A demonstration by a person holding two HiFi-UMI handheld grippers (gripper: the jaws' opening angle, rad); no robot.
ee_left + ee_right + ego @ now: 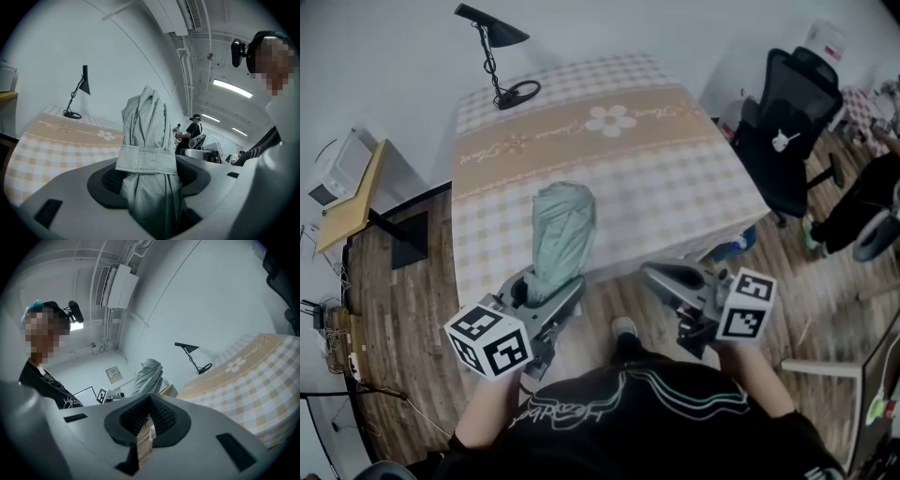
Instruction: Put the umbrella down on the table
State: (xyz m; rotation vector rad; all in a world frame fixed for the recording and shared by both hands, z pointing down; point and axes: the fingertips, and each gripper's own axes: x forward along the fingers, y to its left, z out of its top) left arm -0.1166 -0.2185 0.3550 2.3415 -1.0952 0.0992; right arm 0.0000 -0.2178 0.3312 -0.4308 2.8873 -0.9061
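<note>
A: Layout?
B: Table (703, 202) fills the centre. Its cloth (581, 150) is checked beige and white with a flower band, soft, draped over the edges. Chair (792, 122) off its 3 o'clock, black mesh back. Lamp (490, 54) at the 11 o'clock corner, thin black stem, ring base.
A: Umbrella?
B: Umbrella (561, 234) is in the left gripper (542, 298), at the table's 7 o'clock edge. Folded, pale grey-green fabric, creased pleats, cinched by a strap (146, 159). Jaws clamp it just below the strap, where the bundle is tightest. My guess: that gives a firm bite on slippery cloth. Free end points to 12, over the tabletop. Looks clear of the surface, not laid down yet.
A: Right side?
B: Right gripper (664, 277) at 5 o'clock, off the table's near edge. Jaws together, nothing between the ribbed black pads. Probably held there to stay out of the left's path.
A: Next?
B: Judgement: tip the umbrella forward, lower it until its length lies flat, then release. A soft round bundle could roll, but the cloth should damp that.
</note>
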